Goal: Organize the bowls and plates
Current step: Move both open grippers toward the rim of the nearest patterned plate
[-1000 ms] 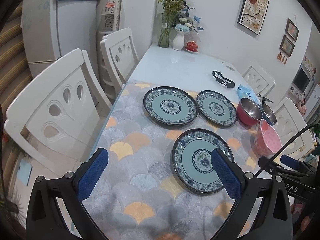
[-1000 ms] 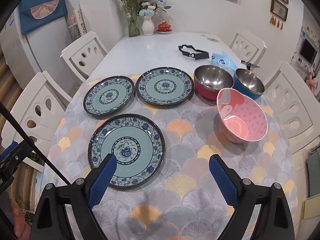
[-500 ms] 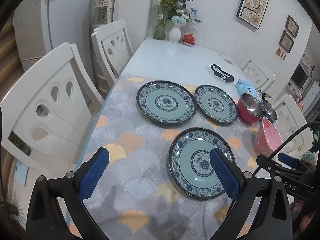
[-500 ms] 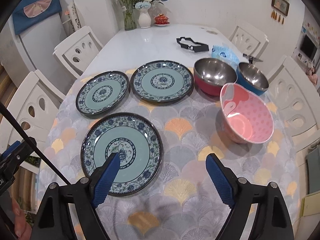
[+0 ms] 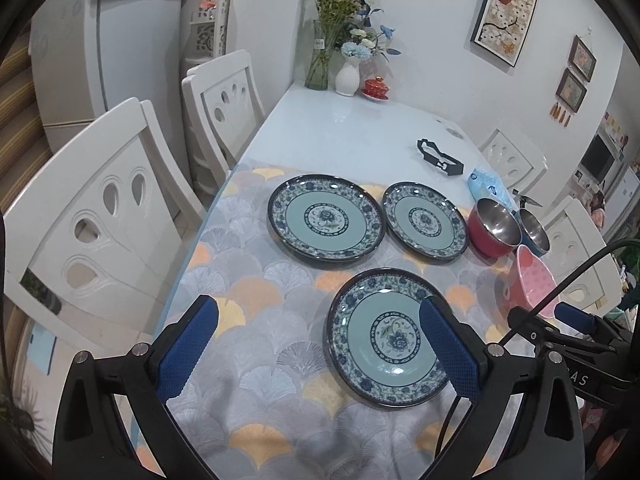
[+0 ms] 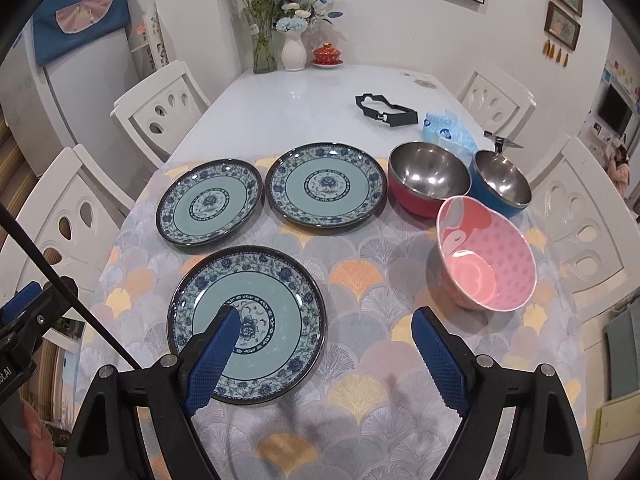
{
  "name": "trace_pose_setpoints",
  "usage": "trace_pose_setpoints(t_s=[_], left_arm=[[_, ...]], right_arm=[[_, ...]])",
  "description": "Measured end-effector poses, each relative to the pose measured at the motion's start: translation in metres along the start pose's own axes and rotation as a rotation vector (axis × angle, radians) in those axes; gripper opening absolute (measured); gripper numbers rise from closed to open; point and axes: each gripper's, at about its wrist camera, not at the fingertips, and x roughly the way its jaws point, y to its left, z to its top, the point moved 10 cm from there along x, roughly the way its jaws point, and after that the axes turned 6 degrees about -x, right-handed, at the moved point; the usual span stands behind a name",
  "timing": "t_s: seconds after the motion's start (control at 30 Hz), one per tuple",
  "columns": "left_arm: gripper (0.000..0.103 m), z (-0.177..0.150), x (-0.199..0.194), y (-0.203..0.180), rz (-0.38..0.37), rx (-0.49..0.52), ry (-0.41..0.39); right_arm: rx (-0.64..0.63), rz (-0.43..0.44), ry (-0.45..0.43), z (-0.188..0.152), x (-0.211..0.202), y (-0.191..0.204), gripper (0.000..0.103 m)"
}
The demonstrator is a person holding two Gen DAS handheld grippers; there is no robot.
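Three blue-patterned plates lie on the fan-print cloth: a near plate (image 6: 246,326) (image 5: 390,338) and two farther ones, the left plate (image 6: 210,202) (image 5: 326,216) and the right plate (image 6: 326,188) (image 5: 426,220). To their right stand a red steel bowl (image 6: 426,178) (image 5: 494,226), a blue steel bowl (image 6: 502,180) (image 5: 534,232) and a tilted pink bowl (image 6: 486,254) (image 5: 534,280). My right gripper (image 6: 326,354) hovers open over the near plate's right edge, holding nothing. My left gripper (image 5: 318,342) is open above the cloth, its right finger over the near plate.
White chairs (image 5: 100,216) (image 6: 580,216) line both sides of the table (image 6: 304,100). At its far end stand a flower vase (image 6: 264,40), a white vase and a red lidded cup (image 6: 328,54). A black frame piece (image 6: 386,110) and a blue packet (image 6: 448,128) lie behind the bowls.
The right gripper's fingers have narrowed slightly and shifted over the near plate. The left wrist view wobbled and came back to nearly the same aim. No dish moved.
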Motion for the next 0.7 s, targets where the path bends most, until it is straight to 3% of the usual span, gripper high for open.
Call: trace_pose_setpoints(t_s=[0.4, 0.7], left_arm=[[0.101, 0.002, -0.008, -0.020, -0.044, 0.021, -0.007], [0.101, -0.007, -0.005, -0.019, -0.080, -0.028, 0.023]], right_arm=[[0.033, 0.002, -0.011, -0.001, -0.008, -0.005, 0.087], [0.040, -0.001, 0.001, -0.011, -0.009, -0.005, 0.087]])
